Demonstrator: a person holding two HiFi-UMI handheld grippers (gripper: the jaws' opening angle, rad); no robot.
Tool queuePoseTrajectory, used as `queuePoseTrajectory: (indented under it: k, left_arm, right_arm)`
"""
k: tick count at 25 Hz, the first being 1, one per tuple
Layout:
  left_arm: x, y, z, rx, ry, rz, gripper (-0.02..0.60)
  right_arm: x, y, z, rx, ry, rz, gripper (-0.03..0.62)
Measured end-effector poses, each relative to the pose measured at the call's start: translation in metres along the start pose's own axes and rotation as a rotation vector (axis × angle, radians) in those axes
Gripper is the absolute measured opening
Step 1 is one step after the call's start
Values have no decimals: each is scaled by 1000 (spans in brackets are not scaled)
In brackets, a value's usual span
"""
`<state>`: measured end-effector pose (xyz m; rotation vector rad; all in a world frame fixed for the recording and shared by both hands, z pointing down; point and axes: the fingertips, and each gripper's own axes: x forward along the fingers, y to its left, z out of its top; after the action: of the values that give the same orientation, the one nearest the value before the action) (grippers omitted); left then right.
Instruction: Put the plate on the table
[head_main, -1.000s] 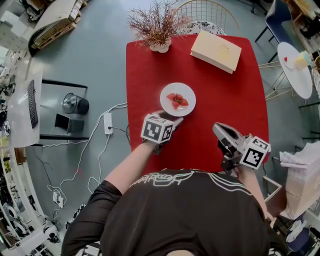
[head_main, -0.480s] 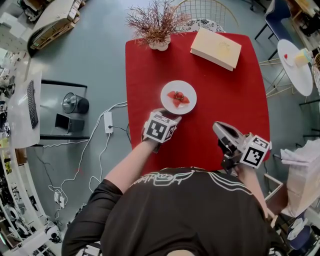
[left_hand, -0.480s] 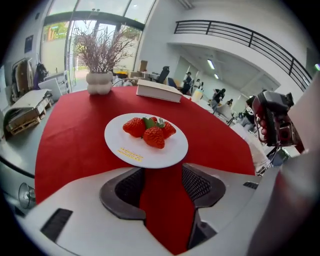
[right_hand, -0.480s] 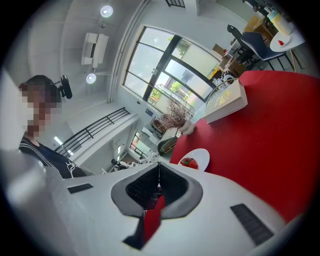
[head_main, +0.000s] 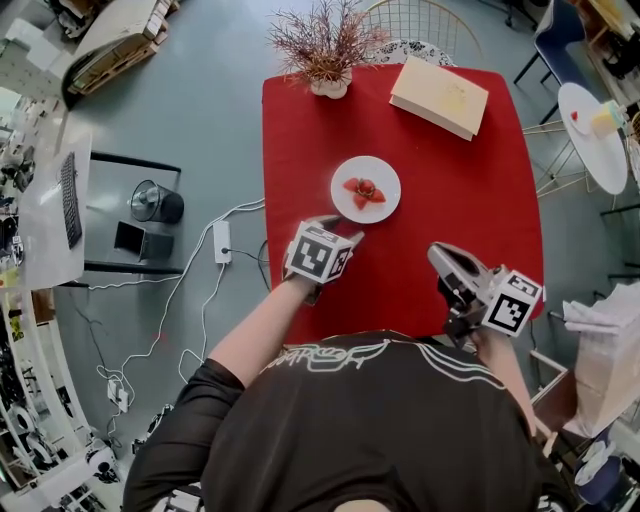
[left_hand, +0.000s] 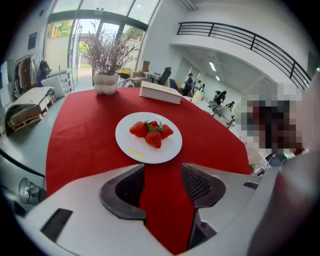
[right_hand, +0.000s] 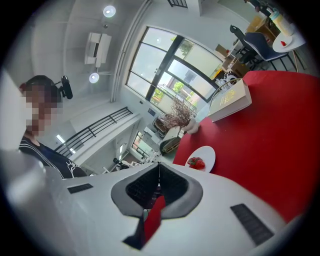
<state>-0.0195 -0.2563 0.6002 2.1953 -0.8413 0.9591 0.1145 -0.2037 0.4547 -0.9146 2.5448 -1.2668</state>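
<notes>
A white plate with strawberries lies flat on the red table, near its middle. My left gripper hovers just short of the plate's near rim, apart from it. In the left gripper view the plate lies ahead of the left gripper, whose jaws are open with only red cloth showing between them. My right gripper is over the table's near right part, well away from the plate. In the right gripper view its pads meet, so the right gripper is shut and empty.
A dried plant in a white pot and a pale closed book sit at the table's far end, with a wire chair behind. A small round side table stands to the right. Cables and a power strip lie on the floor at left.
A small gap has opened between the left gripper's tips and the plate's near rim. The plate rests on the cloth. The right gripper has stayed where it was.
</notes>
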Motion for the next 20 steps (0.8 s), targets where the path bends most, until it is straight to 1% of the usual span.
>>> queuePoseTrajectory:
  k: [2, 4, 6, 9, 11, 13, 16, 20]
  left_arm:
    - [-9, -6, 0, -18, -24, -31, 223]
    - [-20, -13, 1, -58, -57, -75, 213]
    - [-35, -21, 3, -89, -99, -105, 183]
    - [-61, -31, 10, -112, -173, -128, 95]
    - [-81, -41, 14, -121, -228, -163, 36]
    - [-101, -57, 18, -99, -284, -225, 11]
    - [-132, -88, 22, -26, -361, -327, 8]
    - [-170, -126, 17, 75, -428, -417, 6]
  right_arm:
    - [2, 7, -4, -14, 6, 10, 8]
    - [4, 15, -9, -26, 10, 21, 8]
    - [6, 24, -13, -35, 11, 35, 8]
    - [8, 38, -20, -52, 16, 53, 8]
    - [8, 48, -27, -63, 22, 59, 8]
    - [7, 58, -35, -77, 28, 66, 8]
    - [5, 73, -48, -101, 38, 74, 8]
    - [1, 94, -62, -119, 39, 93, 8]
